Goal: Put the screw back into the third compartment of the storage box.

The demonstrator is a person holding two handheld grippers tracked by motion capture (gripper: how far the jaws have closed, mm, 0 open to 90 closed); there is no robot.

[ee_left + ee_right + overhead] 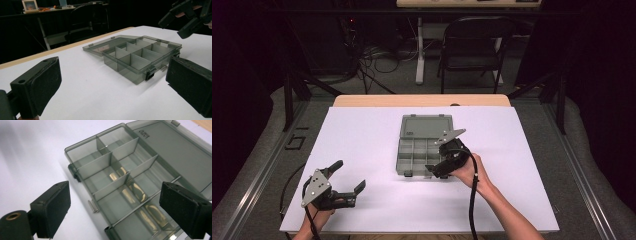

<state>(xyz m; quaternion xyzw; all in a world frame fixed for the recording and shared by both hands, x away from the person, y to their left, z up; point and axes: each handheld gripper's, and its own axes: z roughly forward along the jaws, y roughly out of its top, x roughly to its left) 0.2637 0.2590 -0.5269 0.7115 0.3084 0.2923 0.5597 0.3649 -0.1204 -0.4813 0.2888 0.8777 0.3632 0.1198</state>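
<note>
In the high view, nearest the camera, the left claw [348, 180] rests low on the white tabletop [362, 135], held by a hand [319, 212], its jaws spread wide with nothing between them. Well to its right, the right claw [435, 168] hangs at the front right corner of a grey plastic box [422, 155], whose lid [426, 126] lies flat open beyond the trays. A chair [472, 45] stands on the floor past the tabletop.

In the left gripper view, the wide jaws frame bare tabletop, and the box sits ahead and a little right of them, its dividers showing empty compartments. The right claw [175, 23] hovers above the box's far right end.

In the right gripper view, the jaws stand wide apart just above the box [120, 187]. Two small screws [93, 205] lie on the tabletop just outside the box's front wall, between the jaws, nearer the left one.
</note>
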